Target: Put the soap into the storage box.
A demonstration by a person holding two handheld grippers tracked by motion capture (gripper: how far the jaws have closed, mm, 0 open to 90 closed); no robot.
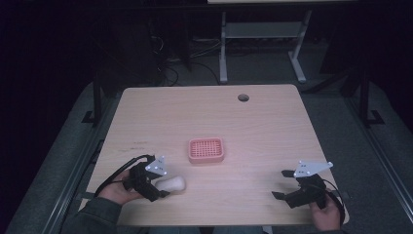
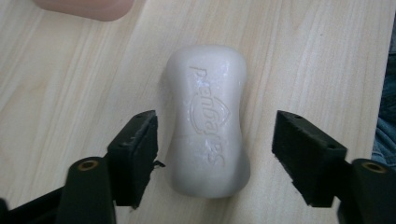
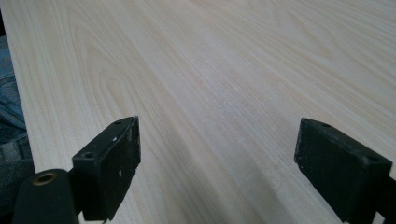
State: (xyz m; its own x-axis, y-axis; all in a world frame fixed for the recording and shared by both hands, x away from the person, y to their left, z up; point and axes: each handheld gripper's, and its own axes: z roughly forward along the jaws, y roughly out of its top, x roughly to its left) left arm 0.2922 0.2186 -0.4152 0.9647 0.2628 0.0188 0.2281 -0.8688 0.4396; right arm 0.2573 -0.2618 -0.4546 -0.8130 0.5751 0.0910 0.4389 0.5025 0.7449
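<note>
A white bar of soap with raised lettering lies flat on the wooden table near its front left. My left gripper is open around the near half of the bar, with a gap between each pad and the soap. A pink perforated soap dish sits at the table's middle, and its edge shows beyond the soap. At the front right, my right gripper is open, pointing left, with only bare wood between its jaws.
The table has a round cable hole near its far edge. Beyond it stand the legs of a white desk frame on a dark floor. A blue-clothed leg shows at the table's near edge.
</note>
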